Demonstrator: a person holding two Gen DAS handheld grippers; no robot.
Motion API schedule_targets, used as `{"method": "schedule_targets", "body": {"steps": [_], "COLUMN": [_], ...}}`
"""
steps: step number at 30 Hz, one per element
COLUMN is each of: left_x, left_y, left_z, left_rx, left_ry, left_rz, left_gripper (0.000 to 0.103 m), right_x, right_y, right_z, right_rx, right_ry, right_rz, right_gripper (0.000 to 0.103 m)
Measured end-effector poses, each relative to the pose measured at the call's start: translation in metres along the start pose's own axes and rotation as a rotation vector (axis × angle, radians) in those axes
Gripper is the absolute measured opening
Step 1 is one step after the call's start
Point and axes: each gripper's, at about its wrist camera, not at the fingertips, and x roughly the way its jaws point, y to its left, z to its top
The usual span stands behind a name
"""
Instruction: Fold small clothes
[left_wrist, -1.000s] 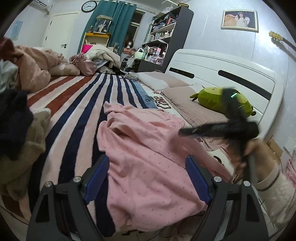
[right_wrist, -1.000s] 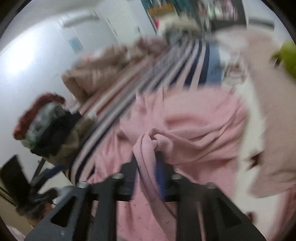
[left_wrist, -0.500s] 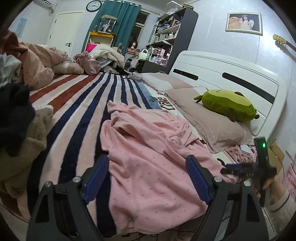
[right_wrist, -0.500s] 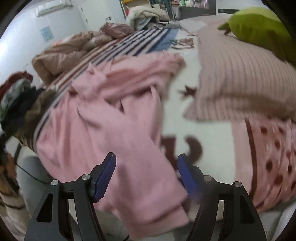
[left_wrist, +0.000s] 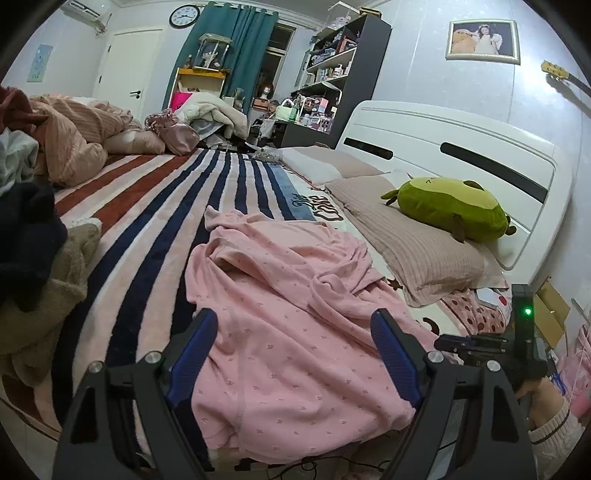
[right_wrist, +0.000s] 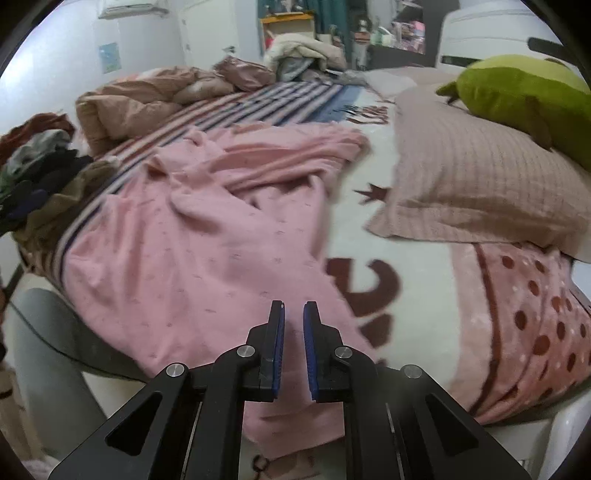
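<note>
A pink dotted garment (left_wrist: 288, 325) lies crumpled on the striped bed and hangs over its near edge; it also shows in the right wrist view (right_wrist: 192, 236). My left gripper (left_wrist: 293, 350) is open wide and empty, hovering above the garment's near part. My right gripper (right_wrist: 293, 332) has its jaws almost together with a narrow gap over the garment's lower right corner. I cannot tell whether cloth is pinched between them. The right gripper also shows at the right edge of the left wrist view (left_wrist: 480, 343).
A pile of dark and beige clothes (left_wrist: 33, 251) lies at the left. A beige pillow (right_wrist: 476, 184) with a green plush toy (left_wrist: 447, 208) lies at the right by the white headboard (left_wrist: 461, 147). A crumpled duvet (left_wrist: 74, 147) lies at the back.
My right gripper let go of the bunched pink cloth, swung down to the bed's near right edge, opened, and has now closed to a narrow gap. The left gripper stayed open.
</note>
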Motion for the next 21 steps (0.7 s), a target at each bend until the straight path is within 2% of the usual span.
{"method": "schedule_targets", "body": {"steps": [1,3,5,7,8,10,13,16,21], "left_x": [0.0,0.0,0.001,0.002,0.003,0.006,0.009,0.011,0.013], "left_y": [-0.001,-0.003,-0.003,-0.004,-0.005,-0.007,-0.011,-0.014,-0.011], "left_z": [0.0,0.0,0.0,0.0,0.0,0.0,0.001,0.002,0.002], "left_rx": [0.007,0.012,0.007,0.004,0.004,0.008,0.019,0.025,0.008], "left_ry": [0.002,0.005,0.009,0.014,0.016,0.023,0.029,0.029,0.018], "left_rz": [0.001,0.004,0.006,0.006,0.005,0.004,-0.004,-0.006,-0.021], "left_gripper": [0.082,0.082,0.082,0.082,0.082,0.082,0.082,0.082,0.082], "right_x": [0.002,0.006,0.013,0.011,0.011,0.012,0.01,0.0,-0.022], "right_y": [-0.006,-0.019,-0.024,-0.023,-0.02,-0.015,-0.004,0.002,0.007], "right_z": [-0.001,-0.004,-0.009,-0.012,-0.013,-0.014,-0.015,-0.013,0.002], "right_rx": [0.023,0.059,0.073,0.069,0.063,0.05,-0.007,-0.028,-0.006], "right_ry": [0.003,0.012,0.045,0.027,0.022,0.022,0.001,-0.047,-0.116], "right_rz": [-0.008,0.009,0.068,0.083,0.098,0.107,0.083,0.062,0.137], "right_gripper": [0.033,0.053,0.054,0.057,0.055,0.029,0.009,0.005,0.004]}}
